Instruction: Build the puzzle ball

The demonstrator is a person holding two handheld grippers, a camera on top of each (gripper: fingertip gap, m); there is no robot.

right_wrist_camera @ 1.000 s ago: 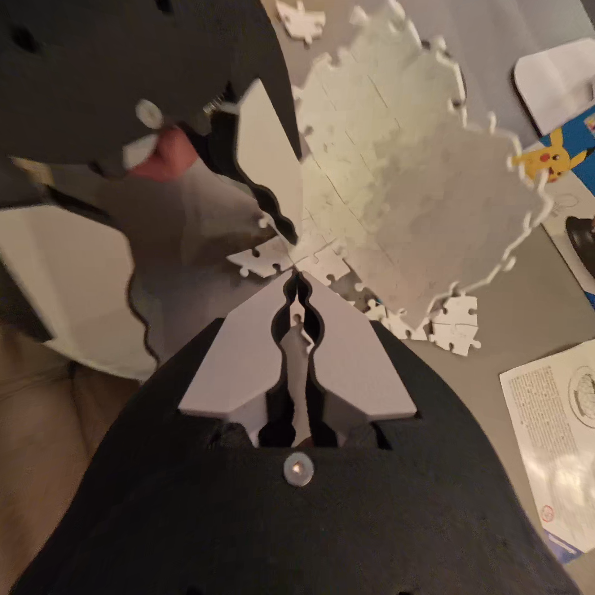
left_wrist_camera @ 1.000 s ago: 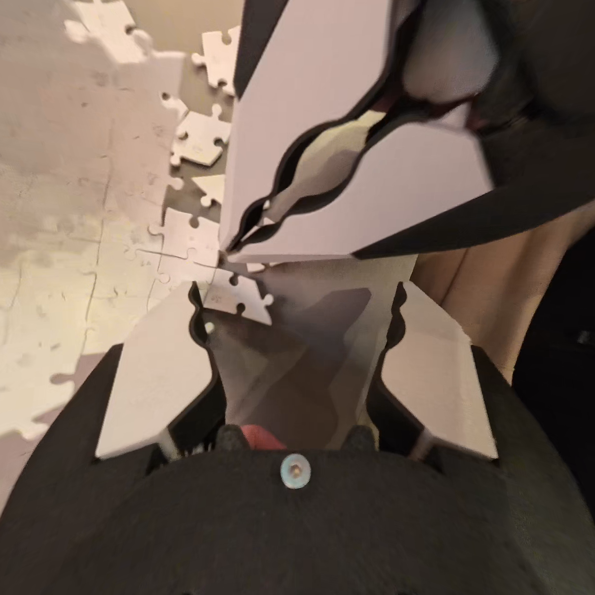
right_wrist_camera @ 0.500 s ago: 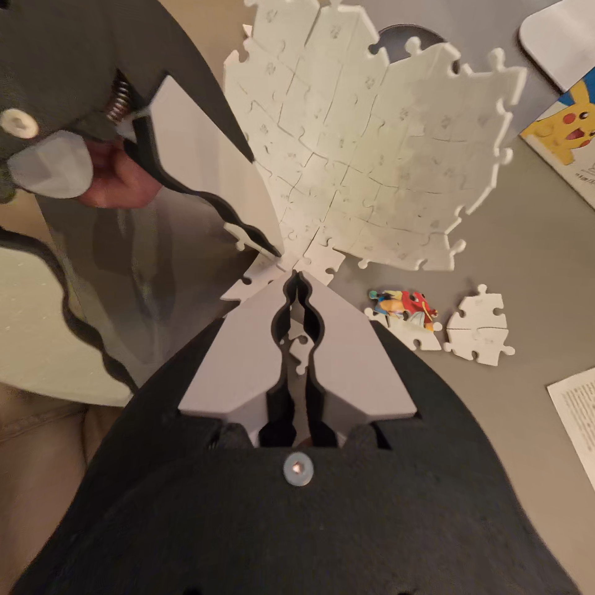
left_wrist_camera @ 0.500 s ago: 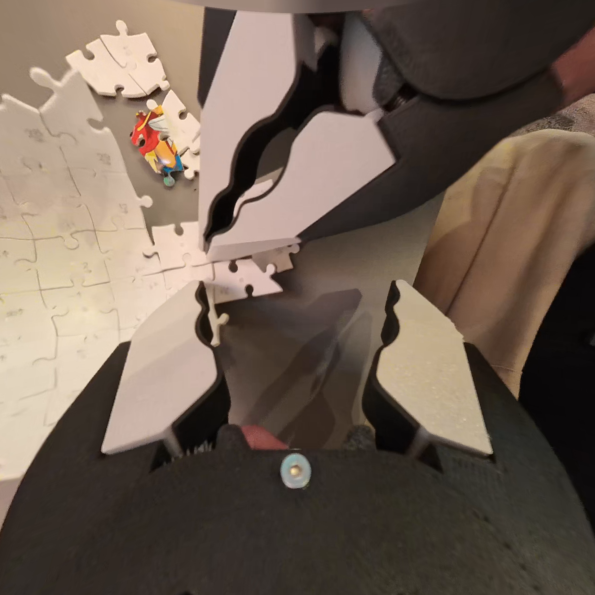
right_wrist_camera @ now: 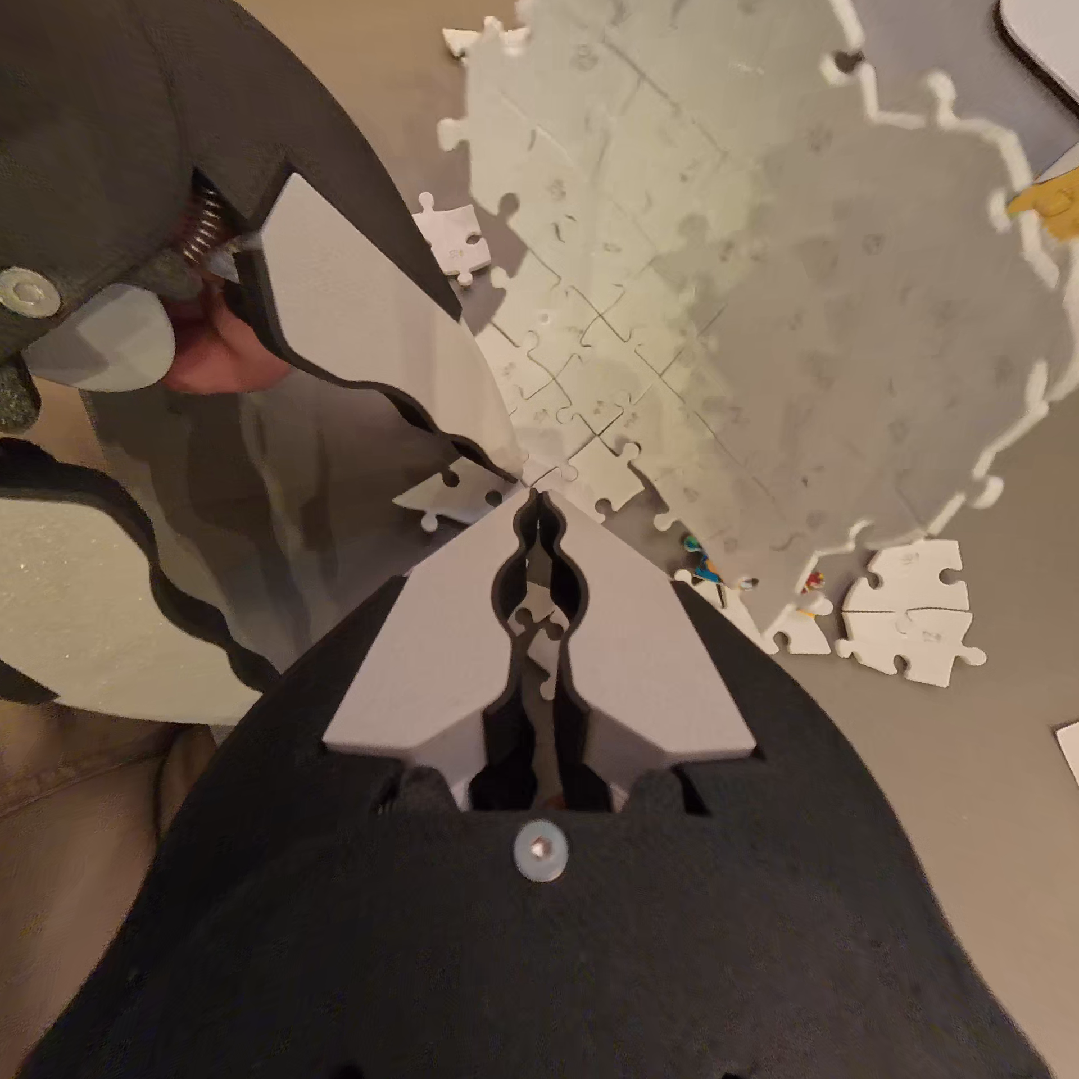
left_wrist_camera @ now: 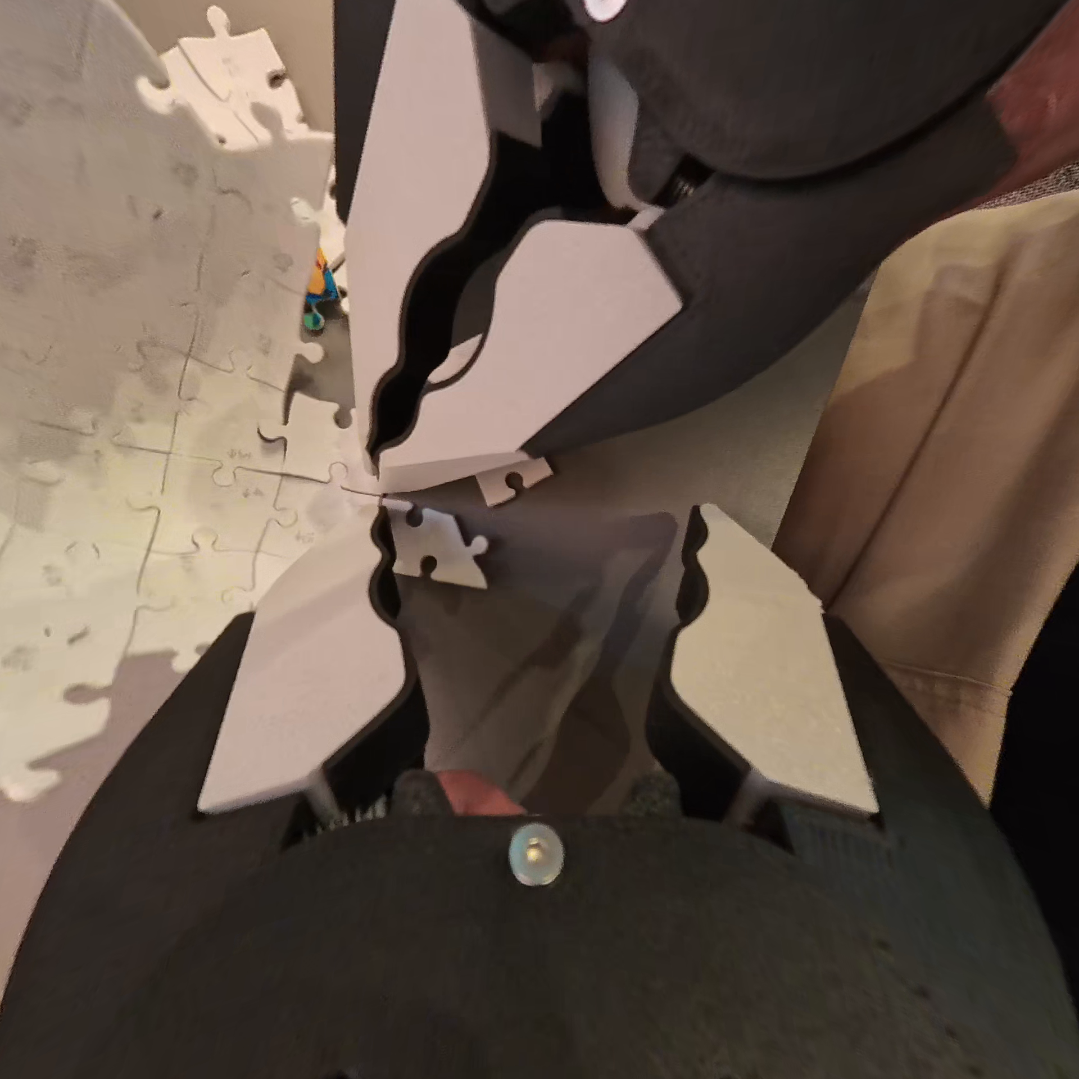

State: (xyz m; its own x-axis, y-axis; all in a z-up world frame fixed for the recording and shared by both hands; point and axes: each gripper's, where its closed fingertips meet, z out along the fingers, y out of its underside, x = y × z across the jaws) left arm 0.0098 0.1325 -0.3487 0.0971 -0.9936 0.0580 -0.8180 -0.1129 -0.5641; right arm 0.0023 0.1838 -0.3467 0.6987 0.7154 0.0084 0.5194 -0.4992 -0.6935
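The half-built puzzle ball (right_wrist_camera: 759, 292) is a curved white shell of joined pieces, inner side up, on the grey table; it also fills the left of the left wrist view (left_wrist_camera: 117, 409). My right gripper (right_wrist_camera: 534, 496) is shut on a white puzzle piece (right_wrist_camera: 537, 625) and its tips touch the shell's near edge. In the left wrist view it comes down from above (left_wrist_camera: 373, 461), with the piece (left_wrist_camera: 514, 481) poking out under it. My left gripper (left_wrist_camera: 537, 519) is open; its left finger sits against an edge piece (left_wrist_camera: 438, 549) of the shell.
Loose white pieces (right_wrist_camera: 911, 619) and a coloured piece (right_wrist_camera: 706, 572) lie right of the shell, and another white piece (right_wrist_camera: 455, 239) at its left. A picture card (right_wrist_camera: 1045, 204) and a paper sheet (right_wrist_camera: 1068, 753) lie at the right. A person's beige trouser leg (left_wrist_camera: 934, 467) borders the table.
The shell has shifted and turned under both views while both grippers stay at its near edge. The right gripper stays shut on its piece; the left stays open.
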